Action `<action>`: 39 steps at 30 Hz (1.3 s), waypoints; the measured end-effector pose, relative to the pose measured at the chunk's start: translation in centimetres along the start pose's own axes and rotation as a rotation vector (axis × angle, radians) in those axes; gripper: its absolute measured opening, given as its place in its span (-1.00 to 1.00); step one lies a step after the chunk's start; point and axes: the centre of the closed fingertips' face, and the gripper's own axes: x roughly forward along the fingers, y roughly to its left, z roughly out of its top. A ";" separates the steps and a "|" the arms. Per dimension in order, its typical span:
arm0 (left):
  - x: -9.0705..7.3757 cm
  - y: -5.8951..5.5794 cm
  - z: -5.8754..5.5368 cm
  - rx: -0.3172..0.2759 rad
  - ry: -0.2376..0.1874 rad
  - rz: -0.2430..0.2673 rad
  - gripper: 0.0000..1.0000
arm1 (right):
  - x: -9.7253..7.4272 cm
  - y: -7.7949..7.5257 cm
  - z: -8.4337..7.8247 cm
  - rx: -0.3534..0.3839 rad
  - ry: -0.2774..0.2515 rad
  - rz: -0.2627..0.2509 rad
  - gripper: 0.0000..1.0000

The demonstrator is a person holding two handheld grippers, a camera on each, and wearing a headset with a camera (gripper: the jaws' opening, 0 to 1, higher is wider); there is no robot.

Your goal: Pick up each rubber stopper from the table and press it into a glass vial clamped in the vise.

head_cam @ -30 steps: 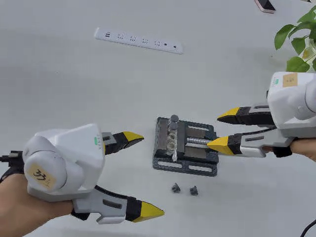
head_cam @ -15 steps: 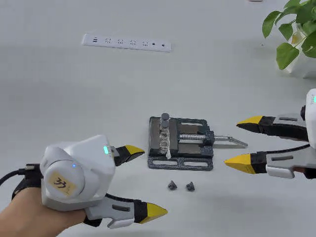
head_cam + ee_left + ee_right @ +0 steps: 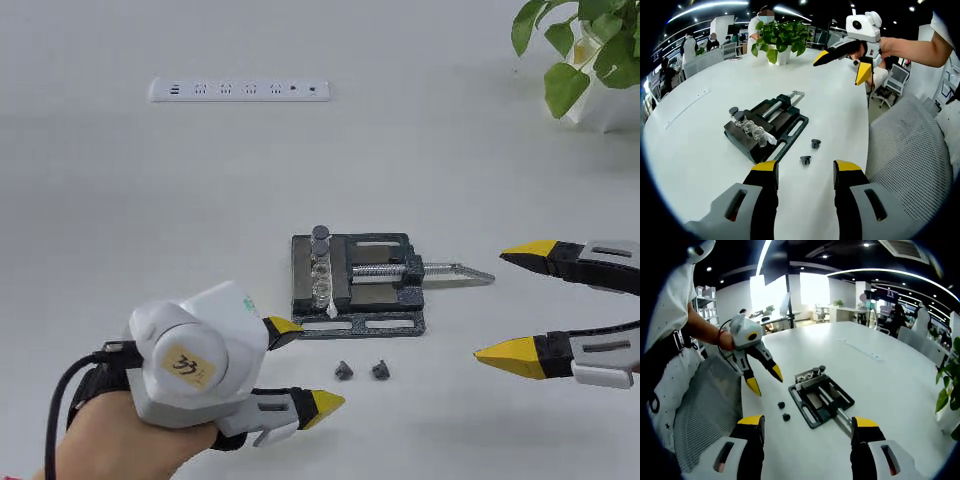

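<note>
Stoppers [image 3: 343,370] lie just ahead of left gripper [image 3: 311,365], seemingly untouched.

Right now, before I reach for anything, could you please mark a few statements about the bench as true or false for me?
1. Two rubber stoppers lie loose on the table, on the person's side of the vise. True.
2. The left gripper is shut on a stopper. False: its fingers are open and hold nothing.
3. The right gripper is open, out past the end of the vise's handle. True.
4. The power strip lies between the vise and the loose stoppers. False: it lies far beyond the vise, away from the person.
</note>
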 end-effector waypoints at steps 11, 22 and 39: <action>2.3 -0.3 -1.2 -0.046 0.085 0.028 -0.49 | -1.4 0.3 -1.4 0.012 -0.024 -0.010 0.42; 3.5 -0.4 -1.7 -0.081 0.135 0.040 -0.63 | -1.7 0.4 -2.0 0.014 -0.044 -0.008 0.48; 4.2 -0.4 -1.9 -0.100 0.166 0.055 -0.81 | -2.3 -0.1 -2.6 0.021 -0.051 -0.023 0.44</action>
